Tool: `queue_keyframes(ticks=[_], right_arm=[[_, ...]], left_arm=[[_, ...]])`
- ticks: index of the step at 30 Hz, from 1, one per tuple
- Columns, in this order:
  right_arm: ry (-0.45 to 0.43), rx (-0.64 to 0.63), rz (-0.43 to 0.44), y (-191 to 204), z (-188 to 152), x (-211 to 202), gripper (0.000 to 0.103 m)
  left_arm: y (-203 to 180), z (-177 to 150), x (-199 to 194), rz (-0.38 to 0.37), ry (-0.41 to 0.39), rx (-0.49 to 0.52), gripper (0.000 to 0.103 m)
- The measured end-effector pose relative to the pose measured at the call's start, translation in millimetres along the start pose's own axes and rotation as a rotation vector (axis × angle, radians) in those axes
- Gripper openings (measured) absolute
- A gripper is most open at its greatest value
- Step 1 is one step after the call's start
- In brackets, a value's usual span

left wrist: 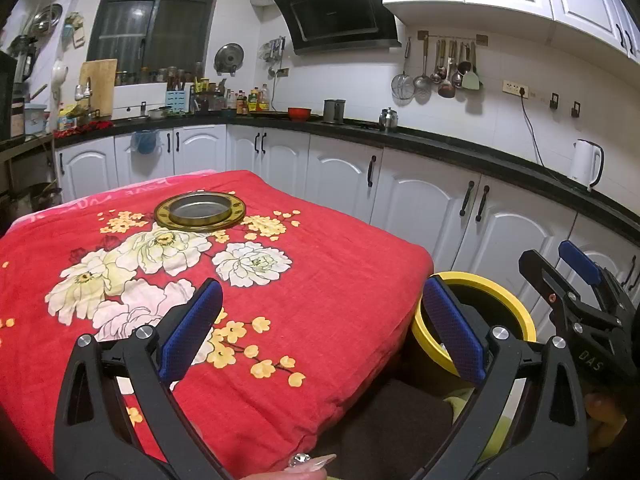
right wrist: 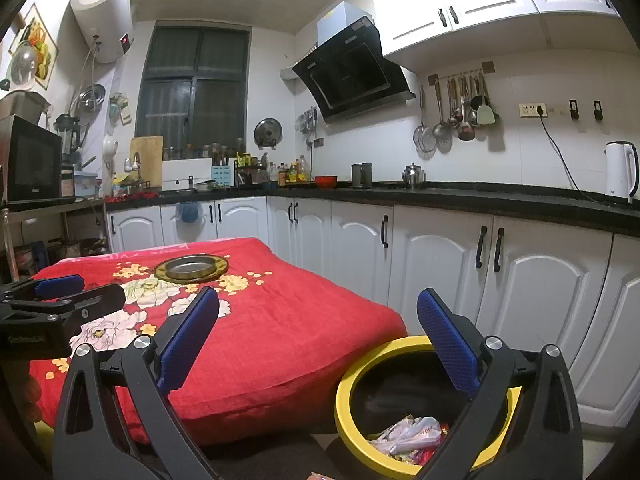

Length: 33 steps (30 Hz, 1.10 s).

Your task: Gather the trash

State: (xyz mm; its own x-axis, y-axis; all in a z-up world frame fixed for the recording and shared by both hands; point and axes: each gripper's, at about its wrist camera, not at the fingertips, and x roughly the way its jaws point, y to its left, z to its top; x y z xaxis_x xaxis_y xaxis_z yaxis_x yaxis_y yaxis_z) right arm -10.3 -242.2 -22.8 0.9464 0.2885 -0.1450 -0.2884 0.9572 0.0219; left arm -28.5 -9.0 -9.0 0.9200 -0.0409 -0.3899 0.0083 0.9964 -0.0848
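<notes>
While both blue-padded grippers, left (left wrist: 322, 330) and right (right wrist: 318, 344), gape apart holding nothing, the round yellow-rimmed bin (right wrist: 348, 400) sits just below the right one, crumpled wrappers (right wrist: 408, 436) already inside; the red floral tablecloth (left wrist: 320, 280) shows no trash, only a metal dish (left wrist: 199, 210).

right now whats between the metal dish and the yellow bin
Only bare red floral cloth lies between dish and bin; both views show it.
</notes>
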Motion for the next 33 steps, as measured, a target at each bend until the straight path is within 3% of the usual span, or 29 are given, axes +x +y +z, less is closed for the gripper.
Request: queue_keyframes(ticks=[33], right_arm=[[0.000,0.003,0.001,-1.2,0.7,-0.1,0.097]], left_arm=[[-5.6,-0.2,1.1,-0.005,0.005,0.003,0.092]])
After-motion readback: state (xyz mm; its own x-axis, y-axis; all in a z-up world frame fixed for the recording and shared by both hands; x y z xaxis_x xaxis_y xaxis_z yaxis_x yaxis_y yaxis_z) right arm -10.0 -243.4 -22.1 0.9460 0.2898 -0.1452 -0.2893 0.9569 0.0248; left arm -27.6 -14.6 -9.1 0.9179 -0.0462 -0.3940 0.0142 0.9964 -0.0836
